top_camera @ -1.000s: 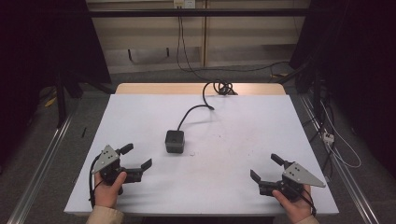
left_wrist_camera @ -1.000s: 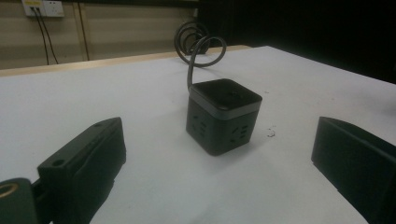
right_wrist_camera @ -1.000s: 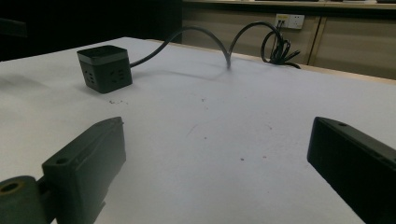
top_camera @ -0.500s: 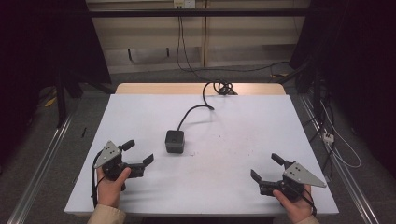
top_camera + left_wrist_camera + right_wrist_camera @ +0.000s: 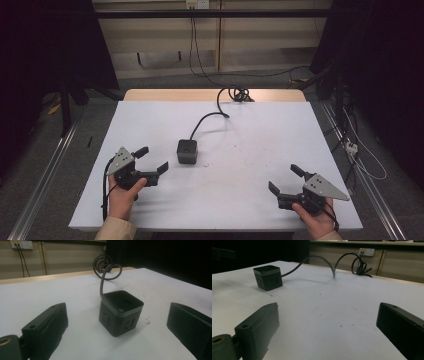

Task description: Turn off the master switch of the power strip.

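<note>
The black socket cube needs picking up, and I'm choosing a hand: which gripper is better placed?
Left. The left gripper sits open just beside the socket cube, jaws aimed at it; the right gripper is across the table.

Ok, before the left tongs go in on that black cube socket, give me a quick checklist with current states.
1. Left tongs open wide enough for the black cube-shaped power socket: ok, jaws spread on either side of it in the left gripper view.
2. Cube not yet touched: ok, white table shows between jaws and cube.
3. Cube sitting flat and upright: ok.
4. Black cable free to follow: cannot tell; it arcs up from the cube to a coil at the table's far edge, and where it ends is not visible.
5. Right tongs out of the way: ok, open, low at the near right, far from the cube.
</note>
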A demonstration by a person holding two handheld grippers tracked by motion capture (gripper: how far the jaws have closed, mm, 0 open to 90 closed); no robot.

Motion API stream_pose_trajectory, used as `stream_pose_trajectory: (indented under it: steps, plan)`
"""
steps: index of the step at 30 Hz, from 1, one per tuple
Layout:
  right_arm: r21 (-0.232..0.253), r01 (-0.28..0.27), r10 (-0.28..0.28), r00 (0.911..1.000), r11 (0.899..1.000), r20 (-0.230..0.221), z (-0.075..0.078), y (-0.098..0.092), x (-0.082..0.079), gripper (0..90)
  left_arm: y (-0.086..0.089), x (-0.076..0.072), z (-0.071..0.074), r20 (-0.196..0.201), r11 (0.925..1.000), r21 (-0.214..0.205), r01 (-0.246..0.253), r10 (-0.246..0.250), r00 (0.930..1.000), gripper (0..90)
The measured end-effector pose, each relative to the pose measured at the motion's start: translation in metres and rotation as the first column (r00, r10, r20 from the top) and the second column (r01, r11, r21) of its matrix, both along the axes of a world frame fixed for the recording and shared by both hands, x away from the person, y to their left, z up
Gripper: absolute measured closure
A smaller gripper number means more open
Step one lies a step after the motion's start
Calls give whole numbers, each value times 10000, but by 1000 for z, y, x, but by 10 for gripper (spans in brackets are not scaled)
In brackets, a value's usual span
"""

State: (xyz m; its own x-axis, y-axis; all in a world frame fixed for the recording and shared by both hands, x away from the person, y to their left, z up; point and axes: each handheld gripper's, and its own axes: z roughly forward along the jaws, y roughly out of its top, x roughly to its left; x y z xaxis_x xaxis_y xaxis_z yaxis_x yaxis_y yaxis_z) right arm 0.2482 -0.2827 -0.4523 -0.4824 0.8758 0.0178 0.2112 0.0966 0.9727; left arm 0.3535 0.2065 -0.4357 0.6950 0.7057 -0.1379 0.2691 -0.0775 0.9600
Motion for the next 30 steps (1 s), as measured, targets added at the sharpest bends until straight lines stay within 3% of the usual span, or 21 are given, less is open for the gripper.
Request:
stream_pose_trajectory:
  steps: [30]
  plan:
    - [-20, -31, 31, 10000, 10000, 4, 0, 0, 0, 42, -22, 13, 2, -174, 9995, 92, 312, -311, 9994, 34]
